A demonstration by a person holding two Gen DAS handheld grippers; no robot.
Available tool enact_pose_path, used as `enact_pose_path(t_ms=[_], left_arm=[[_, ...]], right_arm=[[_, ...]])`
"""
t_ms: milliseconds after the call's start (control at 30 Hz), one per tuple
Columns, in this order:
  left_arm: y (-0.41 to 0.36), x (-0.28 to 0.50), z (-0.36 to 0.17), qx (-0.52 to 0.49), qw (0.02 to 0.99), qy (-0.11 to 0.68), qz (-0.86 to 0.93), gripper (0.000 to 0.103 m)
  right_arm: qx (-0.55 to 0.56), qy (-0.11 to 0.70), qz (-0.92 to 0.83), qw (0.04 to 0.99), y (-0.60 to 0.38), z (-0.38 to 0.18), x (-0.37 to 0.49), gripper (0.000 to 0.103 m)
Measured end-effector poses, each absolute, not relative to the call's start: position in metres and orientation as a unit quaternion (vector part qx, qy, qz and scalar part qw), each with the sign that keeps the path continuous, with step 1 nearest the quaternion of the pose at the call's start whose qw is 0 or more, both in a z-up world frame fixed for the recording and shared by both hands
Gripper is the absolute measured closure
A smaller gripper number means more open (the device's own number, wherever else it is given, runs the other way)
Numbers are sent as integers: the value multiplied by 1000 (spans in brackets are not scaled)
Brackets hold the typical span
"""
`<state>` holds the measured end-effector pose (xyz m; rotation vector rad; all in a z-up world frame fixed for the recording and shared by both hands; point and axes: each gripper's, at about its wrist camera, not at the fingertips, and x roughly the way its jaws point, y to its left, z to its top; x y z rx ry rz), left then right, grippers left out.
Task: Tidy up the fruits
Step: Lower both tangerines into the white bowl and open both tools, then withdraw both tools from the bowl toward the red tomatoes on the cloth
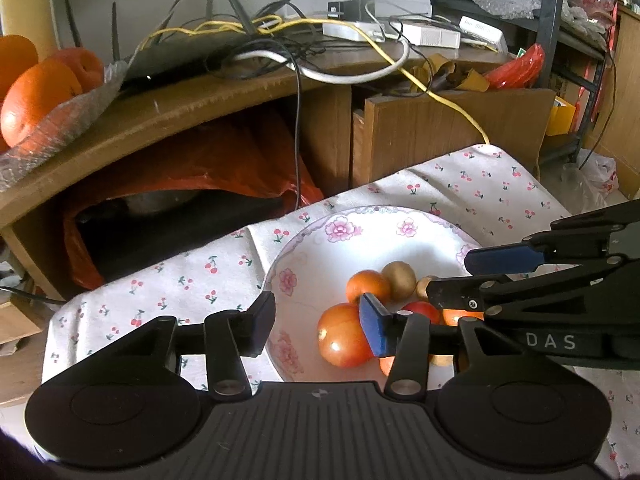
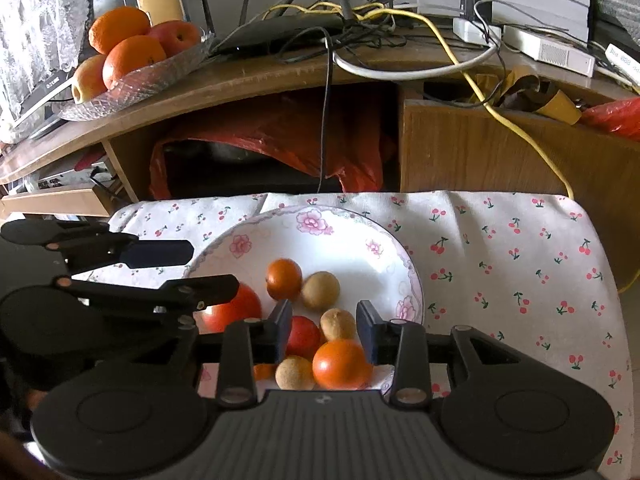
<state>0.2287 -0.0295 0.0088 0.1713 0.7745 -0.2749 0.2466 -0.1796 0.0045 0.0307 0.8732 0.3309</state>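
A white plate (image 2: 320, 240) with pink flowers printed round its rim sits on a surface covered by a white cloth (image 2: 520, 260) patterned with small red cherries, and the fruits are gathered on the near half of that plate. In the right wrist view they are a large red-orange tomato (image 2: 236, 308) at the left, a small orange fruit (image 2: 284, 279), a brown round fruit (image 2: 321, 290) just beside it, a red fruit (image 2: 305, 336), a smaller tan fruit (image 2: 338, 323), another tan one (image 2: 295, 373) and an orange fruit (image 2: 341, 364) nearest the camera. The left hand-held gripper (image 1: 318, 320) hangs over the plate's left part with its jaws parted a moderate way; its blue right pad overlaps the large tomato (image 1: 342, 336) in its own view, but the jaws do not grip it. The right hand-held gripper (image 2: 324, 328) is narrowly parted above the fruit cluster, nothing pinched between its pads. The letters "DAS" (image 1: 551, 341) read in white on the right gripper's body, seen from the left wrist. Behind, a wooden shelf (image 2: 280, 76) carries tangled cables, a router (image 2: 280, 28) and a clear dish (image 2: 132, 88) of oranges and apples; a screen edge at the far left bears tiny print too small to read.
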Motion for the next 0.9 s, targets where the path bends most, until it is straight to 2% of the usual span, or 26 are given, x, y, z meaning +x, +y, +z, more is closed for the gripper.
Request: enact_pose_path(t_ms=[667, 900], left_arm=[[-18, 176, 28, 69, 912, 373, -153, 43], [-14, 151, 29, 64, 909, 376, -166, 39]], right_arm=[[21, 411, 165, 896, -175, 28, 196, 68], [28, 416, 156, 895, -178, 28, 170, 67]])
